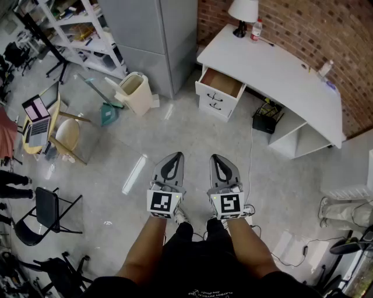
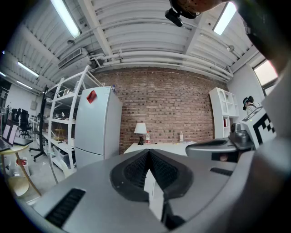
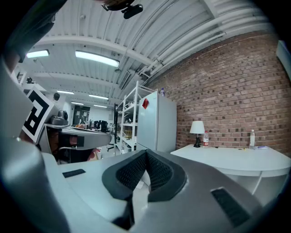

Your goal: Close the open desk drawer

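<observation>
Short of the drawer [image 1: 221,82], left gripper [image 1: 174,155], right gripper [image 1: 217,156]: level, parallel, seemingly closed.

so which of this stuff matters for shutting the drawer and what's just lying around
For the job: drawer, open; desk; left gripper and right gripper, both shut, empty.

Lying about: lamp, bottle, bin, laptop, black chair.
</observation>
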{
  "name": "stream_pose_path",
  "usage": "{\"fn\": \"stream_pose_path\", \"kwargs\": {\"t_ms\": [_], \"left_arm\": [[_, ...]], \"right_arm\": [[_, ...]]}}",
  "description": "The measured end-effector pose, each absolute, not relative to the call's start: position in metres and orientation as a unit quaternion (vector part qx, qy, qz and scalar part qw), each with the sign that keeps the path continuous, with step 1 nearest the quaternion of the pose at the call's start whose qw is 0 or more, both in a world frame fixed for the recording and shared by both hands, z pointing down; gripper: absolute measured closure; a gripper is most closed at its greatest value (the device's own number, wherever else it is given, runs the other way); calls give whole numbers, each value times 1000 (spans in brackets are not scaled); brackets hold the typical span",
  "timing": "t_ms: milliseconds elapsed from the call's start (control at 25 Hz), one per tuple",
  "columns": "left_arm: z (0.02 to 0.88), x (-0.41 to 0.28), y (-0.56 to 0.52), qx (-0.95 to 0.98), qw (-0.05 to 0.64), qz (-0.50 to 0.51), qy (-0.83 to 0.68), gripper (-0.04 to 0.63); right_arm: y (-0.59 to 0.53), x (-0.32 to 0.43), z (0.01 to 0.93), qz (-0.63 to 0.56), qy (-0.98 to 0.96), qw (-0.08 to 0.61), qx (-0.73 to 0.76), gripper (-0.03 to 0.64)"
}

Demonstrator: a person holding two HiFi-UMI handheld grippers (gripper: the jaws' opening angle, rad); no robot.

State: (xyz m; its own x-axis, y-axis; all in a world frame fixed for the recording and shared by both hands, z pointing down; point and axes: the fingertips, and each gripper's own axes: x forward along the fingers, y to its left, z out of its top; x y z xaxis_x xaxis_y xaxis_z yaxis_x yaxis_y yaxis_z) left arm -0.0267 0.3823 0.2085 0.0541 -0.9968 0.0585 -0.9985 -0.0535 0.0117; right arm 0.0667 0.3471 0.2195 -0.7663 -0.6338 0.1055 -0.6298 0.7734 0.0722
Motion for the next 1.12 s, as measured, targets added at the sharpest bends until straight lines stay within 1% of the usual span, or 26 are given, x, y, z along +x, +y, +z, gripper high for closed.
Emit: {"fn": "stream_pose_path", "kwargs": {"t_ms": [80,320,560,1040,1120], "left_arm": [[207,-28,382,728,19,21,-685,589],[197,-35,388,737,18,10,-676,589],[192,-49,401,743,15,3,-669,589],[194,-64,398,759,35,-13,-650,588],[195,-65,389,759,36,-12,-650,588]], "right_arm": [[347,67,217,-20,-939,54,340,592],[358,58,212,-29,-939,65,337,592],[366,46,201,-44,-935,54,347,592],[358,32,187,-57,-931,46,357,592],[347,32,188,-54,-930,54,360,592]]}}
